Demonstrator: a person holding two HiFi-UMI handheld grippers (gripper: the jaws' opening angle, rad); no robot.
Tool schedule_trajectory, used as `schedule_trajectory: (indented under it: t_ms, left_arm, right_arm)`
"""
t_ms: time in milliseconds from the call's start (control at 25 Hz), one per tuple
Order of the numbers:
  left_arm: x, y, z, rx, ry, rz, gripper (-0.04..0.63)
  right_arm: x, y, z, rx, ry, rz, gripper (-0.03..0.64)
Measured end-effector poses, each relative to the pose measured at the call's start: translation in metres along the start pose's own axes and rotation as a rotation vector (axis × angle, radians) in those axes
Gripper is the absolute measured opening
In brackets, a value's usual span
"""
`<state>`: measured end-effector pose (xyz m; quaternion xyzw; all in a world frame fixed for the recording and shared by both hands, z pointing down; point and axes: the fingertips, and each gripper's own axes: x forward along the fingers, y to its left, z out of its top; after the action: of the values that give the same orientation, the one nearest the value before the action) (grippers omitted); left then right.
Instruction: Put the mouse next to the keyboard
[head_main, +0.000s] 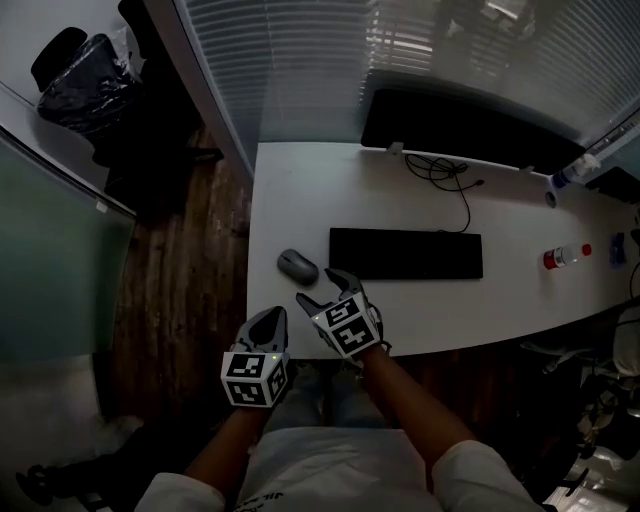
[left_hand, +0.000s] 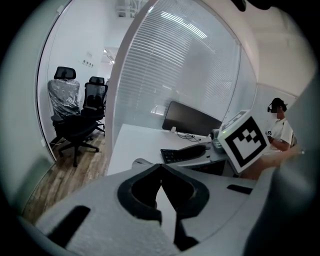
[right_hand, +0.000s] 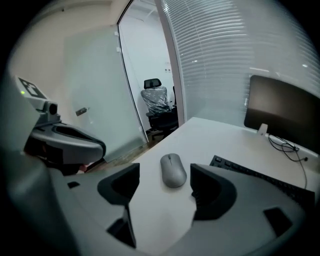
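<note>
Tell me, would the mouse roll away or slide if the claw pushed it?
Probably slide: the mouse lies flat on the smooth white desk, so rolling or tipping looks unlikely. Its rounded, smooth shell could slip in a pinch. It looks small and hard, and no cord shows, so it is likely light and stiff.

The mouse (right_hand: 173, 170) looks matt, the desk (head_main: 300, 200) smooth, the floor (head_main: 190, 290) wooden.
</note>
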<state>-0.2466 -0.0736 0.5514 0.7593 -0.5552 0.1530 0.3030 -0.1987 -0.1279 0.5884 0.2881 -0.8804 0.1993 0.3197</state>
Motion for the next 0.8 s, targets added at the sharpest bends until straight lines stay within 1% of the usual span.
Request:
schedule_trajectory:
  t_ms: [160, 280, 400, 600, 800]
  left_arm:
    - [0.001, 0.013, -0.011, -0.033, 0.014, 0.015, 0.005]
    - [0.004, 0.021, -0.02, -0.054, 0.024, 0.021, 0.005]
    - [0.004, 0.027, -0.025, -0.074, 0.03, 0.026, 0.005]
    - [0.007, 0.038, -0.023, -0.092, 0.032, 0.037, 0.005]
    - [0.009, 0.047, -0.023, -0.105, 0.032, 0.043, 0.005]
  right_arm:
    - [0.031, -0.007, 0.002, -0.107, 0.084, 0.01, 0.322]
    - [0.051, -0.009, -0.004, -0.157, 0.158, 0.023, 0.338]
    - [0.069, -0.01, -0.01, -0.181, 0.217, 0.025, 0.364]
    - [0.096, -0.013, -0.023, -0.218, 0.316, 0.03, 0.365]
    - [0.114, -0.017, -0.026, -0.245, 0.373, 0.035, 0.365]
